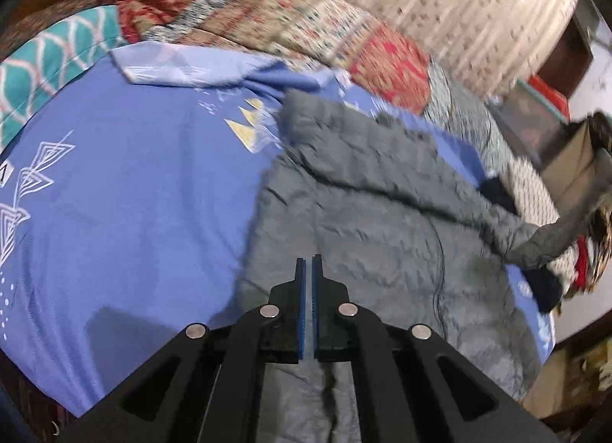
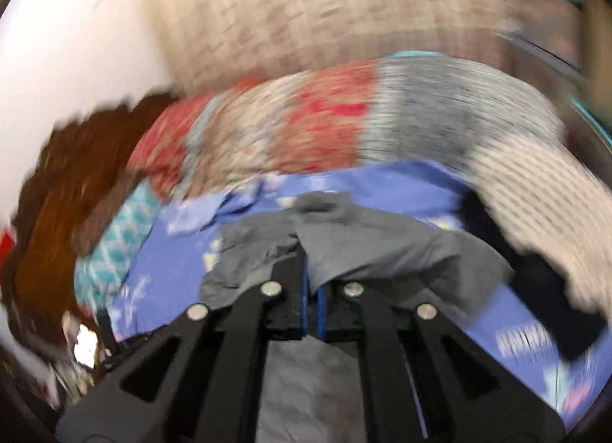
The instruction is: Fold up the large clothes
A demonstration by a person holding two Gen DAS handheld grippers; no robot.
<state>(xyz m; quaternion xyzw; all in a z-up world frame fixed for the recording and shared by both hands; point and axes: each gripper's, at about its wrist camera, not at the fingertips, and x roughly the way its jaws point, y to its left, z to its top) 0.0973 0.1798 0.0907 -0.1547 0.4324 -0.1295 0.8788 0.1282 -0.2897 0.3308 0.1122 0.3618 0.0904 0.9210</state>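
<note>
**Meanwhile, a grey jacket lies on the blue sheet with one claw pinching it**

Spread across the bed, the grey quilted jacket [image 1: 382, 213] lies on a blue bedsheet [image 1: 134, 194] printed with white line patterns and yellow triangles. One sleeve [image 1: 543, 240] stretches off toward the right edge of the left wrist view. The left gripper [image 1: 308, 263] hovers over the jacket's body with its blue-padded fingers nearly together and only a thin gap between them, nothing caught inside. The right gripper [image 2: 311, 271] has its fingers pressed onto a fold of the grey fabric [image 2: 344, 248], which bunches up over the fingertips; that view is heavily blurred. Behind the jacket sits a red and beige patchwork quilt [image 1: 267, 10], with a teal patterned pillow [image 1: 46, 60] beside it at left.
</note>
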